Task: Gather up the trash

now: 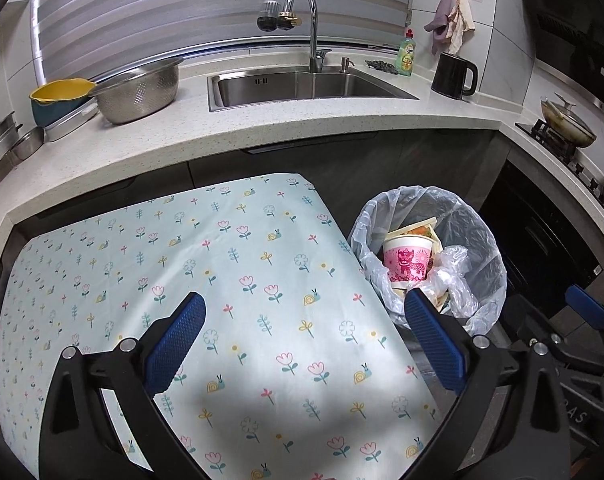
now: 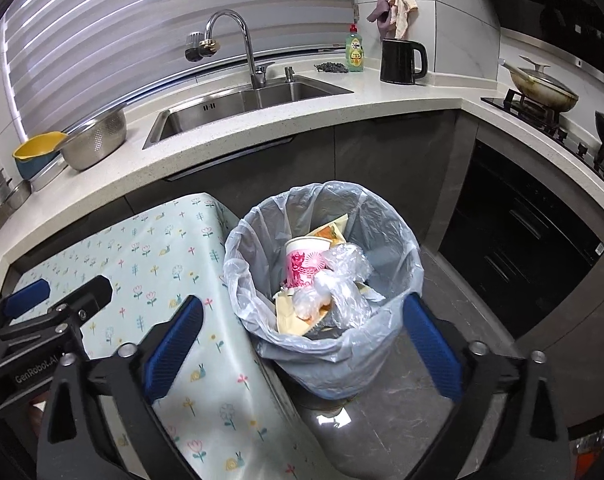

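The left gripper (image 1: pixel 304 342) hangs over the pale green, flower-and-snail printed cloth covering the small surface (image 1: pixel 229 280), its blue-padded jaws spread wide with nothing between them. The right gripper (image 2: pixel 302 344) hangs above the round bin lined with a translucent bluish plastic bag (image 2: pixel 398 248), which stands on the grey stone floor just beside the surface's right edge; its jaws are also wide apart and hold nothing.

The trash lies inside the bin: a white paper cup with a pink printed animal figure (image 2: pixel 304 264), crumpled clear plastic wrap (image 2: pixel 338 284) and cream-coloured card packaging (image 2: pixel 287 314). No loose trash shows on the cloth, so the collecting looks largely done.

Risks, as I judge them: the pile sits high, near the bag's rim, so anything further dropped in could roll out onto the floor. The liner is only loosely folded over the rim; a jaw catching it could drag it inward or tip the light bin. The cloth's edge hangs close to the bin and could snag on a passing gripper.

Readable writing is scarce: "GenRobot.AI" on the left gripper's body, seen from the right wrist view. The label on the green dish-soap bottle (image 2: pixel 356 50) by the steel sink (image 2: pixel 237 100) is too small to read.
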{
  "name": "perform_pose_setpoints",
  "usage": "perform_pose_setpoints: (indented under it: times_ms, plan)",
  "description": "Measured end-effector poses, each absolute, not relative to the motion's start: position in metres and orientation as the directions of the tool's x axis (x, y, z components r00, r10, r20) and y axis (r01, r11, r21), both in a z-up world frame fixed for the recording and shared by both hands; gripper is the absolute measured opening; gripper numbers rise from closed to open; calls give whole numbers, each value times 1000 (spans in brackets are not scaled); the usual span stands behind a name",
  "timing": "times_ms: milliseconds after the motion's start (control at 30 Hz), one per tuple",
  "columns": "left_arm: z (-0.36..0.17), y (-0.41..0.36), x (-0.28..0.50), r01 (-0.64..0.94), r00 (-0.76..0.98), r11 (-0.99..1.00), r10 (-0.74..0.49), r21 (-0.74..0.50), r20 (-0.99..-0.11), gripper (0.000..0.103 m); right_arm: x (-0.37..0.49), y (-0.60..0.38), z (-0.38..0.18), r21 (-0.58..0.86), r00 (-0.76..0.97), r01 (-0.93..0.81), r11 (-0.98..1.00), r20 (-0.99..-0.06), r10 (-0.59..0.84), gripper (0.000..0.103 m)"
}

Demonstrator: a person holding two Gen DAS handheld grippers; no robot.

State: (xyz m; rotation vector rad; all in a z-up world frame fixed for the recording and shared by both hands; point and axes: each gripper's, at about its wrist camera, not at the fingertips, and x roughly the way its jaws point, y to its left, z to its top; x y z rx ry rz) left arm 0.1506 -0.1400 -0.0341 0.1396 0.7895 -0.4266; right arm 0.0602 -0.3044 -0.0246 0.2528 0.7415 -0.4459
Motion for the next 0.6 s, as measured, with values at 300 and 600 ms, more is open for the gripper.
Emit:
perform_pose_setpoints:
  times_ms: [300,600]
  plan:
    - [-36,-143,136,422,624,907,-308,-22,-719,95,46,-308,-25,54,643,471,881,-704,-301,97]
    - [-35,-152,136,422,625,906,-303,-15,-719,95,45,-309,-25,52,641,469,881,-706,-300,97]
